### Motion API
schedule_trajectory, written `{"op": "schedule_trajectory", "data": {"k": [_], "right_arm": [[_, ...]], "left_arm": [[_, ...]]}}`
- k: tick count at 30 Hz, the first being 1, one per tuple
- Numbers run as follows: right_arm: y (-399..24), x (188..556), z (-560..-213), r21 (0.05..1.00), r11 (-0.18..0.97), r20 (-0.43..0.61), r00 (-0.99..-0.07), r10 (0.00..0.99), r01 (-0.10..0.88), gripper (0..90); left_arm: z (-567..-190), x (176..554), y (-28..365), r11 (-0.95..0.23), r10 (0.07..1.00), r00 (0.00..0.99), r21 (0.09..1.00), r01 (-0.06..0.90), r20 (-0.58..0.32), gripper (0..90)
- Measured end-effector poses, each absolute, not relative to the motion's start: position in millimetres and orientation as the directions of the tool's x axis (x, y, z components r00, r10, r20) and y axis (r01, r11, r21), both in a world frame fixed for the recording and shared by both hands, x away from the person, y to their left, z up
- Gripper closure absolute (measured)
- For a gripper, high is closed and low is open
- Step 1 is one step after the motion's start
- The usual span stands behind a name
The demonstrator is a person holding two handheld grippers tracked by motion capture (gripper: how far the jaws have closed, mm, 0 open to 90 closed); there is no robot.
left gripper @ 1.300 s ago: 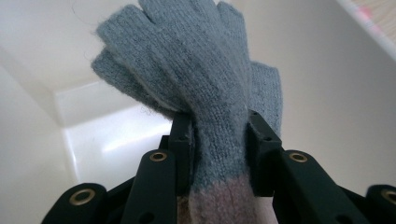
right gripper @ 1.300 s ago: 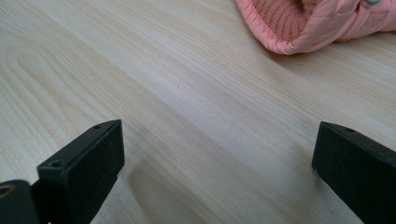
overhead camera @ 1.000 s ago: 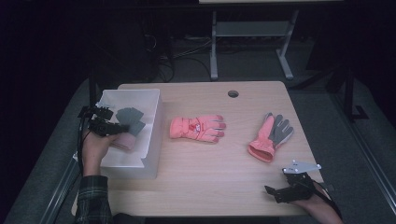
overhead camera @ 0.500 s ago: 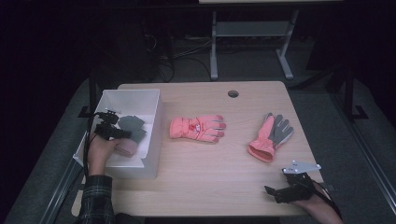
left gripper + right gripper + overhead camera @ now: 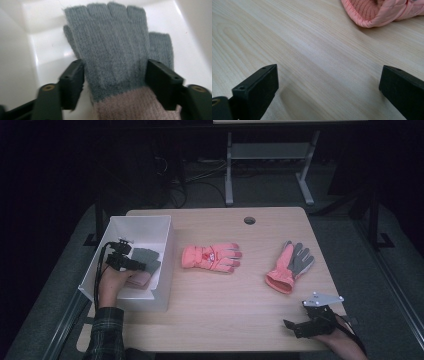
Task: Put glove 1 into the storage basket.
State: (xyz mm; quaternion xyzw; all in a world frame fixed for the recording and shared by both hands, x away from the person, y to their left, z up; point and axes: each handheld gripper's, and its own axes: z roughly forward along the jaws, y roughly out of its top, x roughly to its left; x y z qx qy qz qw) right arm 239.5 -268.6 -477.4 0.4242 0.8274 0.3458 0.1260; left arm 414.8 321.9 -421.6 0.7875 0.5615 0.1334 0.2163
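Observation:
A grey knit glove (image 5: 112,37) with a dusty-pink cuff lies flat on the floor of the white bin (image 5: 15,62). My left gripper (image 5: 115,67) straddles it just above the cuff. Its jaws have just been opening and now stand at the glove's two edges without squeezing it. From above, the left gripper (image 5: 136,265) reaches into the bin (image 5: 140,219) over the glove (image 5: 146,256). My right gripper (image 5: 290,326) rests open at the table's front right, with bare wood between its jaws (image 5: 329,72).
A pink ski glove (image 5: 210,257) lies in the middle of the table. A pink and grey glove (image 5: 292,267) lies to the right; its cuff (image 5: 382,10) shows ahead of the right gripper. A cable hole (image 5: 249,220) sits near the far edge.
The left hand has sunk into the bin with the grey glove, which now lies flat on the bin floor. The right gripper has not moved.

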Motion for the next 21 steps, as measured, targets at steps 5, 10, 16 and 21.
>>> {"op": "schedule_trajectory", "data": {"k": [5,10,16,21], "right_arm": [[-268.6,239.7,-477.4,0.681,0.404,0.082,-0.611,0.787,0.611,2.0],[-268.6,239.7,-477.4,0.679,0.405,0.082,-0.611,0.787,0.612,2.0],[-268.2,239.6,-477.2,0.676,0.402,0.087,-0.608,0.789,0.618,2.0],[-268.2,239.6,-477.3,0.676,0.404,0.086,-0.610,0.788,0.616,2.0]], "left_arm": [[-410.0,410.9,319.6,-0.281,0.939,0.344,0.513,0.811,-0.029,21.4],[-393.8,404.4,318.7,-0.281,0.931,0.362,0.549,0.787,-0.043,19.7],[-380.5,398.3,315.5,-0.291,0.906,0.412,0.570,0.768,-0.092,18.3],[-370.7,393.9,313.0,-0.294,0.892,0.438,0.592,0.751,-0.112,16.2]]}}
